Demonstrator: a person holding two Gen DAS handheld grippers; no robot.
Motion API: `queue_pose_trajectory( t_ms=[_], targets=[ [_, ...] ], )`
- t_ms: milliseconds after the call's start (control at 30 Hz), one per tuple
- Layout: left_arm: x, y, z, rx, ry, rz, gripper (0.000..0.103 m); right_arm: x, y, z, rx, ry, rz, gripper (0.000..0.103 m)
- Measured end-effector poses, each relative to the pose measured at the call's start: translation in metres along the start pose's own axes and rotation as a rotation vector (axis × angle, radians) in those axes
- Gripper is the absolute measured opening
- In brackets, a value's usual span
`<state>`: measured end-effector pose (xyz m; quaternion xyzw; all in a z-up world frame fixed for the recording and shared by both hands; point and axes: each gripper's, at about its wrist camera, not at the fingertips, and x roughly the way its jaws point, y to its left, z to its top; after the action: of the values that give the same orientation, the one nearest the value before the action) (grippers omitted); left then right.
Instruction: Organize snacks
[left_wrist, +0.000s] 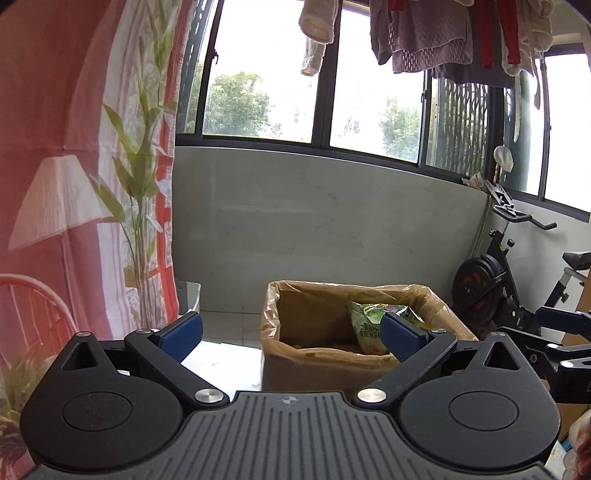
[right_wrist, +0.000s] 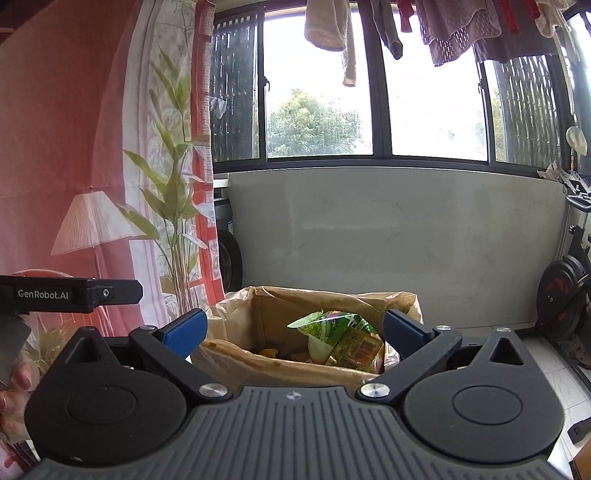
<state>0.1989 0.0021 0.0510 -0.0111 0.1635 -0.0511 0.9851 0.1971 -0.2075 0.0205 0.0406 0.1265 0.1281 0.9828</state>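
A cardboard box (left_wrist: 317, 314) (right_wrist: 280, 314) lined with a brownish plastic bag stands on the white table ahead of both grippers. Green and yellow snack packets (left_wrist: 369, 325) (right_wrist: 343, 339) lie inside it toward the right. My left gripper (left_wrist: 291, 338) hangs open, its blue pads wide apart with nothing between them, short of the box. My right gripper (right_wrist: 293, 332) is open too and holds nothing, facing the box mouth. The right gripper's body shows at the right edge of the left wrist view, and the left gripper's body at the left edge of the right wrist view.
A pink printed curtain (left_wrist: 74, 166) hangs on the left. Behind the box are a grey wall (left_wrist: 314, 221) and a wide window with laundry (left_wrist: 443, 33) hanging above. An exercise bike (left_wrist: 509, 280) stands at the right. A person's hand (right_wrist: 11, 398) shows at the lower left.
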Motion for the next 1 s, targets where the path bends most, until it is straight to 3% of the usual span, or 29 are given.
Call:
queue_pose_trajectory(
  t_ms=[233, 367, 533, 1000],
  targets=[
    [-0.058, -0.01, -0.01, 0.022, -0.032, -0.033, 0.103, -0.051, 0.019, -0.012, 0.01, 0.032, -0.01, 0.103],
    [-0.077, -0.019, -0.017, 0.07, -0.01, -0.017, 0.103, -0.073, 0.026, -0.018, 0.009, 0.03, -0.052, 0.103],
    [-0.106, -0.024, -0.018, 0.083, -0.044, 0.004, 0.103, -0.097, 0.032, -0.02, 0.026, 0.01, -0.048, 0.103],
    [-0.156, -0.031, -0.007, 0.097, -0.129, 0.062, 0.103, -0.128, 0.04, -0.015, 0.032, -0.017, -0.048, 0.103]
  ],
)
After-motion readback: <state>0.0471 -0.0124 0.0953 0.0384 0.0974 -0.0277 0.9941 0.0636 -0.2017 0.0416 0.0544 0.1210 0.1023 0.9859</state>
